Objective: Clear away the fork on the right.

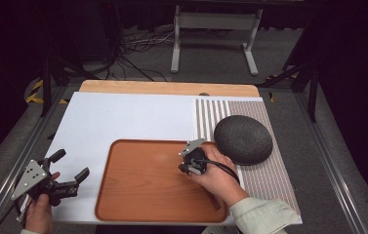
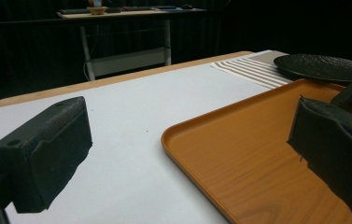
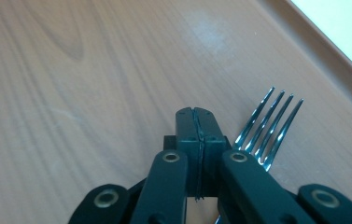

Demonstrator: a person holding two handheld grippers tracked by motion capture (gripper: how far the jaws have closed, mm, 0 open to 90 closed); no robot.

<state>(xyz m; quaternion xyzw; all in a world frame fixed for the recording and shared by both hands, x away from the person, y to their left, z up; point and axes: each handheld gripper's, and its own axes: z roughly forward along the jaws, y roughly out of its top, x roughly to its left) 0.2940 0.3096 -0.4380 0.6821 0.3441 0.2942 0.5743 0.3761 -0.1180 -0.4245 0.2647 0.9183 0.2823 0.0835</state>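
The left gripper waits near the person, jaws wide apart, holding nothing, just beside the tray. Farther in, the right gripper is low over the tray with its jaws pressed together. A fork sticks out just beside them; whether they pinch it cannot be told. It could slip and clatter down. The dark plate sits beyond, on the striped mat.

My left tool, lower left of the frame, is black with a grey three-cornered plate dotted with small holes. My right tool has black linked arms with brass-ringed rivets. My right sleeve is pale green.
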